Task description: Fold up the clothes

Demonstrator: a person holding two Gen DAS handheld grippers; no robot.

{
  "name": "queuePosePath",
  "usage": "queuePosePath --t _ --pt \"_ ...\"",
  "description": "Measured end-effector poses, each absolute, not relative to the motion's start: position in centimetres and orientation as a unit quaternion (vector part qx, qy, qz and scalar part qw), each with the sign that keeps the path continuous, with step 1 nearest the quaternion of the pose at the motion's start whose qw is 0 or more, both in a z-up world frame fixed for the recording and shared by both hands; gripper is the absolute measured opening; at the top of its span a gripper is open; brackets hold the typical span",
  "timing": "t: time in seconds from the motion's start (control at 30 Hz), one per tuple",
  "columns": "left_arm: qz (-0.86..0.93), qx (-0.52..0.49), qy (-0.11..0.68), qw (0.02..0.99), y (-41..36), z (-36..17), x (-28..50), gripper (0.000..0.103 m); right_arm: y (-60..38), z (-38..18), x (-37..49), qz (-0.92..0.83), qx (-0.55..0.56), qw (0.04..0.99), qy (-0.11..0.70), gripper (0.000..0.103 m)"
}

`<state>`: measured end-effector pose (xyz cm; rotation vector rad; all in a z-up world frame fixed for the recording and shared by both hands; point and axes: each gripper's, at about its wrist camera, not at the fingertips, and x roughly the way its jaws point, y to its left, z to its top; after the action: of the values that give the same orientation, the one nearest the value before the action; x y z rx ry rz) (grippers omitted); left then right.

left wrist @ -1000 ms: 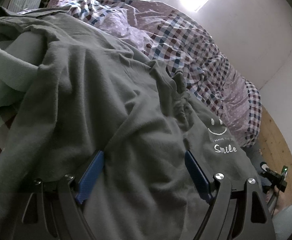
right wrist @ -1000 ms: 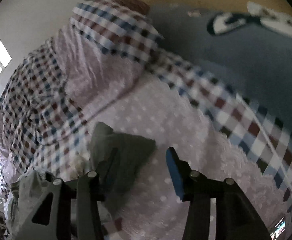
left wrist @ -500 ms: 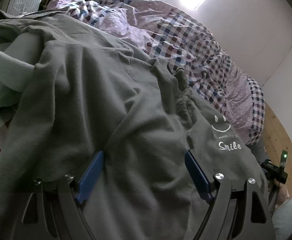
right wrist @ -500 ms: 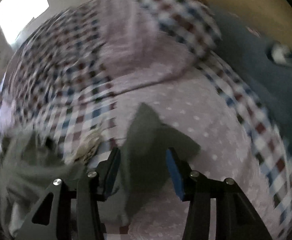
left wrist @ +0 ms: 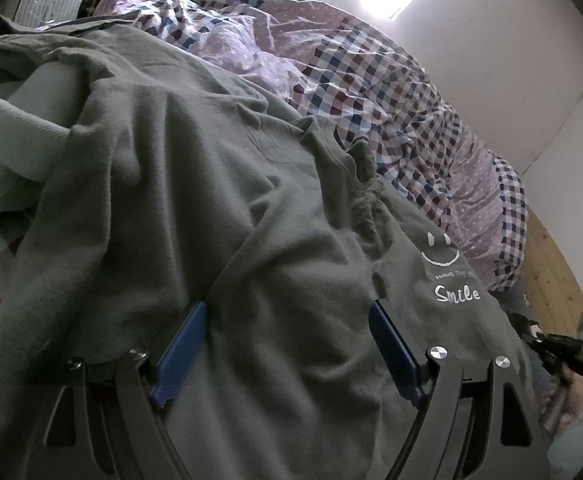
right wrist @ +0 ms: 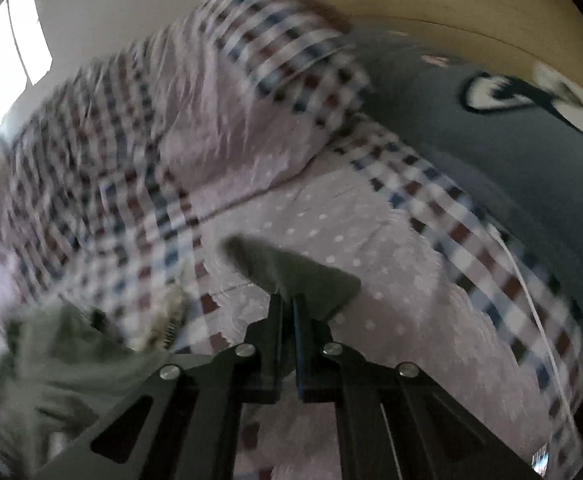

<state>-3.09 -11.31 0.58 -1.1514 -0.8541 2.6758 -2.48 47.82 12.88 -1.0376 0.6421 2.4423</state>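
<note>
A grey-green sweatshirt [left wrist: 219, 208] with a white smiley and the word Smile lies rumpled across the bed and fills most of the left wrist view. My left gripper [left wrist: 287, 312] hangs over its body, blue pads wide apart, open, cloth lying under and between them without being pinched. In the right wrist view a corner of the same grey-green cloth [right wrist: 291, 268] sticks out past the fingertips. My right gripper [right wrist: 287, 300] is shut on that corner, just above the dotted lilac bedding. More of the garment bunches at the lower left [right wrist: 63, 356].
A lilac dotted and checked duvet [left wrist: 371, 80] covers the bed. A pale green garment [left wrist: 7, 136] lies at the left. Wooden floor [left wrist: 551, 272] and a small black device with a green light [left wrist: 563, 344] are at the right. A grey-blue pillow [right wrist: 491, 160] lies by the wooden headboard.
My right gripper's jaws, open around the cloth corner earlier, have closed on it and the hand has lifted and shifted. The left gripper has stayed where it was, still open.
</note>
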Motion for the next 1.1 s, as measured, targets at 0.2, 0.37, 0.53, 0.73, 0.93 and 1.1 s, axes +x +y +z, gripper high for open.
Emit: queuePosePath --t 0.2,0.37,0.53,0.73,0.93,1.1 --pt "0.881 -0.378 -0.281 0.054 -11.4 0.6 -3.0 0.085 46.6 17.2 -1.2 0.885 -0.340 0.197 0.251 0.003" --pt "0.882 -0.378 -0.278 0.051 -11.3 0.6 -3.0 0.085 48.2 13.7 -7.4 0.855 -0.414 0.203 0.237 0.009" --pt "0.883 -0.378 -0.275 0.050 -11.2 0.6 -3.1 0.085 51.4 11.4 -8.0 0.849 -0.410 0.226 0.244 0.041" --pt "0.888 -0.377 -0.261 0.047 -10.8 0.7 -3.0 0.085 55.2 6.8 -5.1 0.822 -0.418 0.223 0.317 0.051" --pt "0.890 -0.376 -0.255 0.043 -10.7 0.6 -3.0 0.085 56.5 2.4 -4.8 0.797 -0.412 0.173 0.408 0.051" --pt "0.891 -0.377 -0.248 0.041 -10.5 0.6 -3.2 0.085 55.9 2.0 -6.0 0.807 -0.399 0.157 0.405 0.027"
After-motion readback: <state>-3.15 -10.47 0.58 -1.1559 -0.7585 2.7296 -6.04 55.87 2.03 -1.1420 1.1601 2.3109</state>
